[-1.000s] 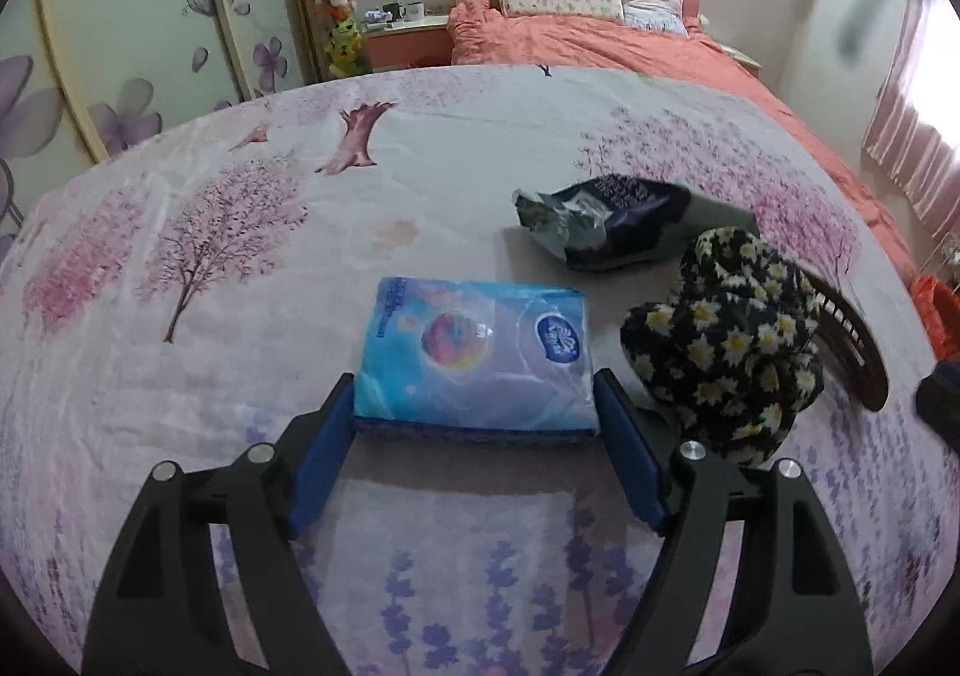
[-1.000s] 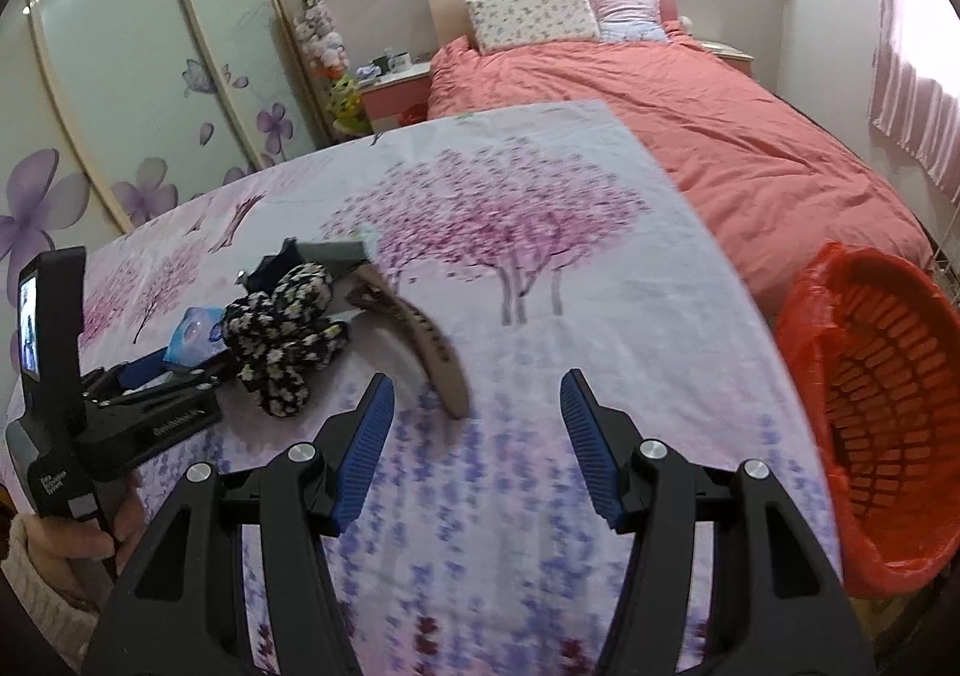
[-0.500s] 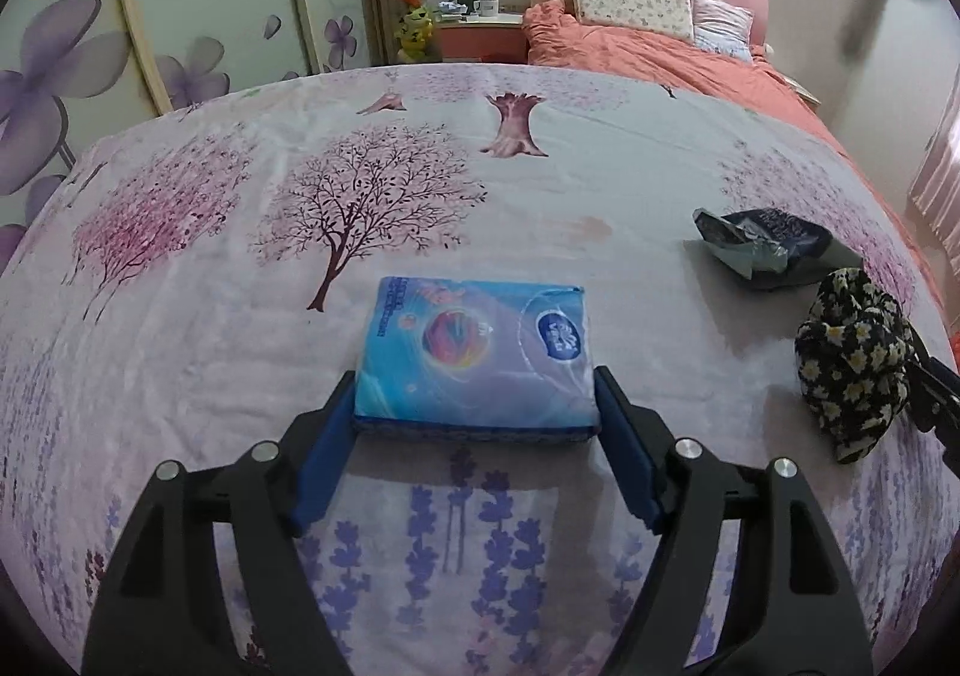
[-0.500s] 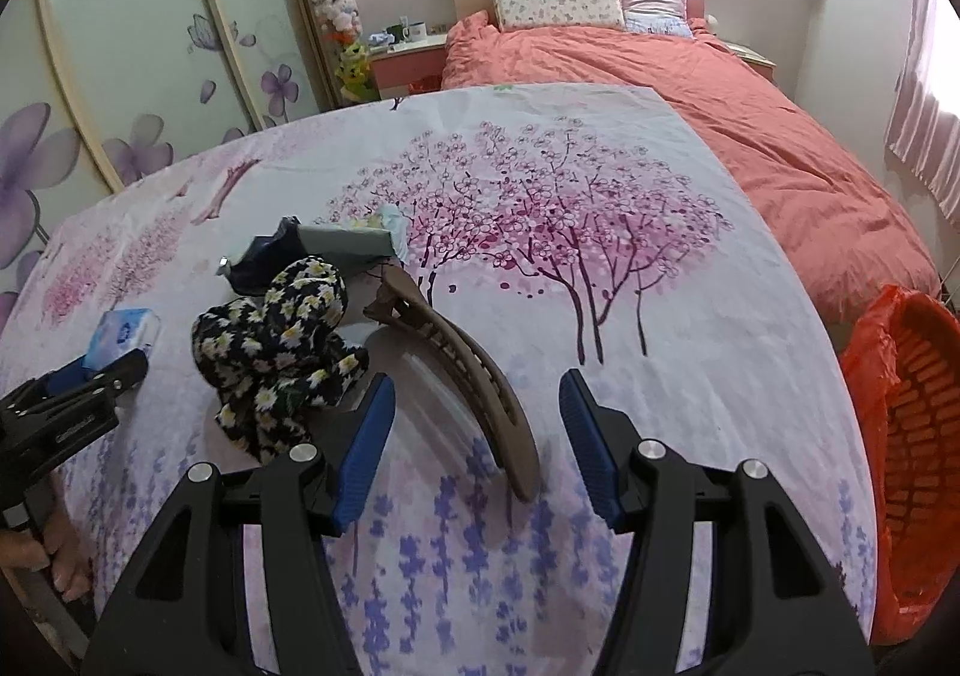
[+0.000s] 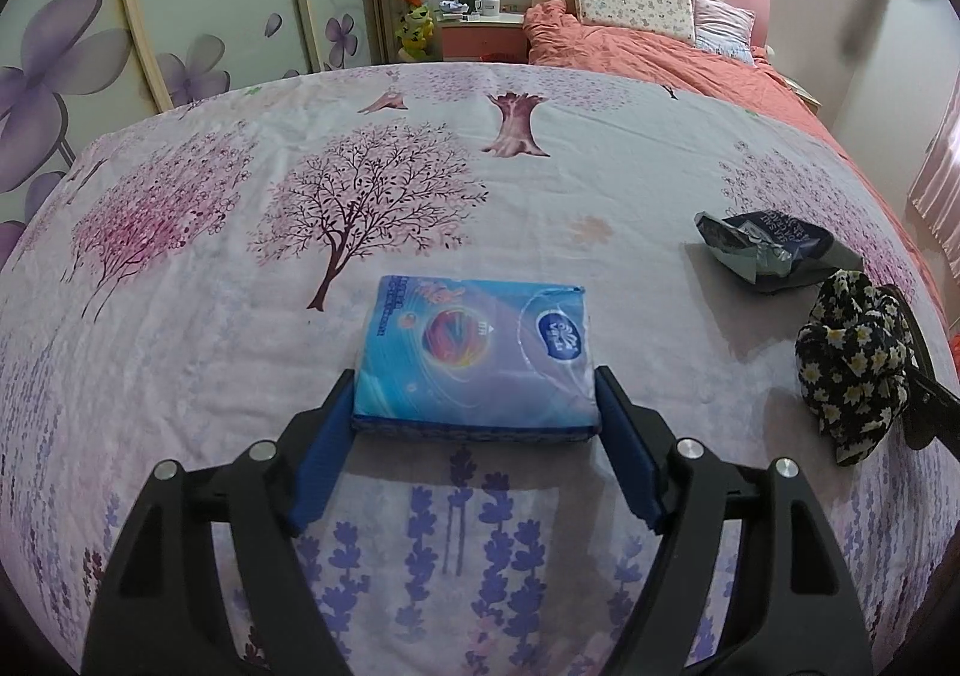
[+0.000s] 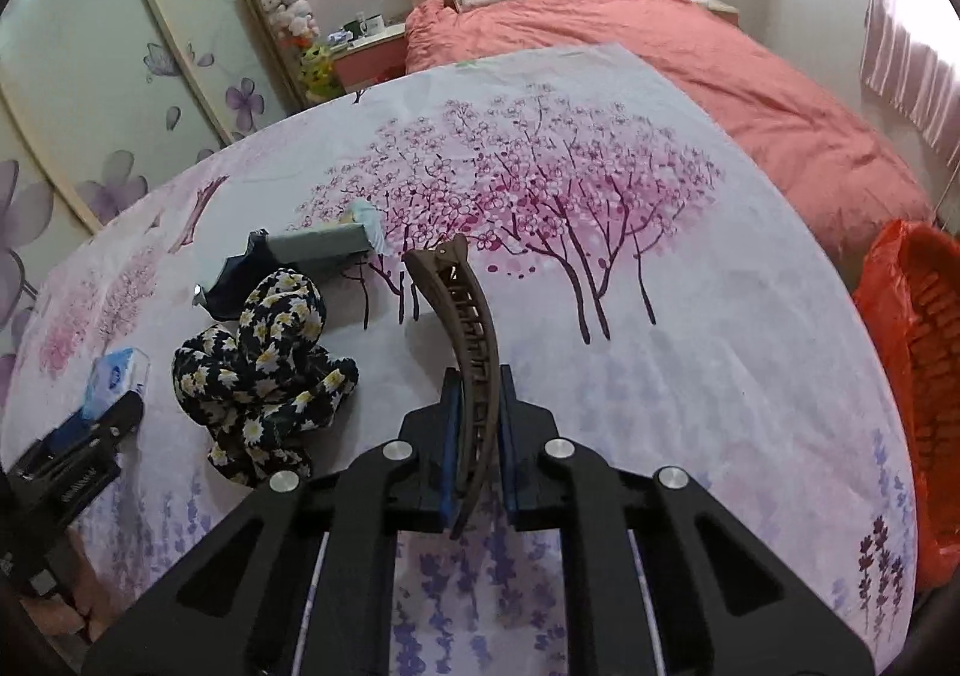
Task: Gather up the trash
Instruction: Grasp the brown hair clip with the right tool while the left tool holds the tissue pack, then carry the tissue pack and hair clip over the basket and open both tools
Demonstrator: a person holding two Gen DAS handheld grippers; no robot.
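Observation:
A blue tissue pack (image 5: 474,340) lies on the flowered sheet (image 5: 240,316) between the pads of my left gripper (image 5: 474,376), which press on both its sides. My right gripper (image 6: 478,376) is shut on the near end of a long brown hair clip (image 6: 462,304); the clip's far end points away over the sheet. A torn dark snack wrapper (image 5: 762,250) lies to the right of the pack, seen again as the wrapper (image 6: 288,256) in the right wrist view. Just left of the clip sits a black daisy-print cloth (image 6: 264,364).
A red plastic basket (image 6: 924,376) stands below the sheet's right edge. Behind is a bed with a coral quilt (image 6: 720,75) and pillows. Sliding doors with purple flowers (image 5: 180,15) run along the left. A nightstand (image 5: 480,27) stands by the bed.
The right jaws have closed onto the brown hair clip, which lay loose between them before. The left gripper slid left with the tissue pack, away from the wrapper and the cloth.

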